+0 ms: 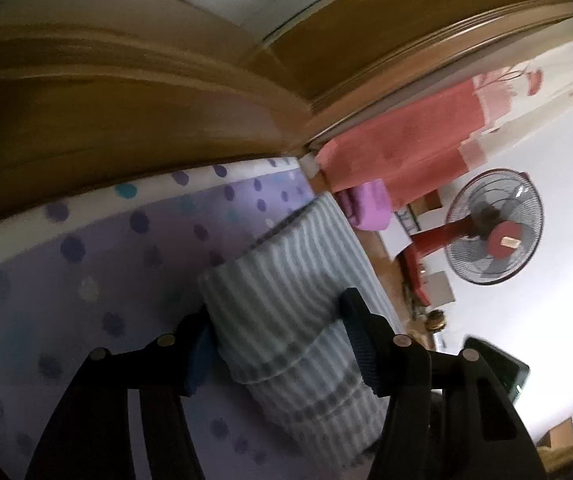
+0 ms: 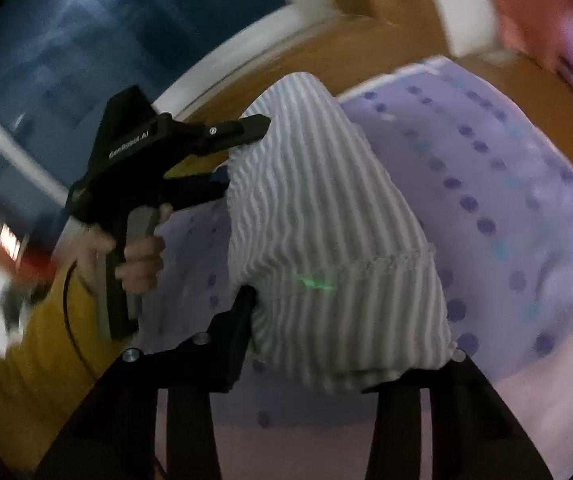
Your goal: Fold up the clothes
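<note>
Striped garment (image 2: 326, 216), grey and white, lies on the dotted lilac bedsheet (image 2: 506, 184), folded into a long strip with a stitched hem band at the end nearest my right tongs. Its long axis runs from my right gripper (image 2: 350, 344) away toward my left gripper (image 2: 226, 156), so I hold one at each end of the strip. In the right wrist view, my right tongs straddle the hem end: the cloth fills the gap between the jaws and covers one fingertip, and they appear to pinch it. In the left wrist view, my left gripper (image 1: 278, 340) has its jaws partly spread around a bunched fold of the same garment (image 1: 286, 280), the blue pads against the cloth on both sides, so I read this as a grip too. A hand (image 2: 138, 256) in a yellow sleeve (image 2: 46, 344) carries the left tool. Neither end is nearer; the coming fold, as I judge it, brings one end over the other along that axis. A red fan (image 1: 494, 226) stands well apart.
</note>
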Demonstrator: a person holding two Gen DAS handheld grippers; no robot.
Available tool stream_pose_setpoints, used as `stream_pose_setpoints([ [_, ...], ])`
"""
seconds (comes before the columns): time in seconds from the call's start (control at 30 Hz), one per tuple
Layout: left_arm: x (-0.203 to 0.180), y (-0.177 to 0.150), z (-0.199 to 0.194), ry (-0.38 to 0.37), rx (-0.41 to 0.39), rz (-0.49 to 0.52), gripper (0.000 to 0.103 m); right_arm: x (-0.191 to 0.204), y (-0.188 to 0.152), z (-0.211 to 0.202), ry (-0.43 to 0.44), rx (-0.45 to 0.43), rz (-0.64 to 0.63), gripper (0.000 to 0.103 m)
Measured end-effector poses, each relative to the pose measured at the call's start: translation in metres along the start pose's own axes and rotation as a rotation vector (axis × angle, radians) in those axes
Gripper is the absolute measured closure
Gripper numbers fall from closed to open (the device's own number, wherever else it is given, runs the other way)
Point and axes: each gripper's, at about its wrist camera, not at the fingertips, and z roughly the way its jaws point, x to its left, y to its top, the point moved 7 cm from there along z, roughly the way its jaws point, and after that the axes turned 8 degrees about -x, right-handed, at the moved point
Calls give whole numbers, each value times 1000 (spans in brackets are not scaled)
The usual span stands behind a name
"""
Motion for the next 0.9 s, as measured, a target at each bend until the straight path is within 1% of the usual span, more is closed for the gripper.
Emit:
stream_pose_setpoints([
  [0.07,-2,-12,-18,26,-14,-2,45,4,3,-9,69,35,-76,63],
  [0.13,-5,-31,-40,71,-34,3,45,9,6,-15,137,88,-166,63],
  [0.23,-7,-64,-70,131,-59,-21,45,16,3,-14,216,209,-315,64],
  [0.33,-8,-99,-87,174,-78,-75,45,14,-3,-4,225,328,-456,64],
  [0.4,-8,-116,-91,203,-84,-96,45,7,-3,4,215,384,-513,64],
  [0.43,-7,-123,-92,228,-85,-95,45,5,-2,6,219,396,-514,63],
  [0.5,-3,-132,-95,306,-69,-73,45,2,3,10,235,401,-483,62],
  [0.57,-1,-139,-99,390,-48,-36,44,3,7,7,222,376,-479,57],
  [0.67,-3,-141,-109,519,-20,93,44,9,3,-11,157,312,-486,55],
  [0.7,-3,-141,-112,545,-13,130,44,9,2,-15,130,290,-484,54],
  [0.8,4,-141,-119,578,19,205,44,9,-7,-32,64,216,-460,49],
  [0.87,7,-140,-118,580,47,263,44,10,-20,-43,28,173,-447,45],
  [0.9,7,-139,-116,577,58,302,44,12,-26,-47,3,152,-444,45],
])
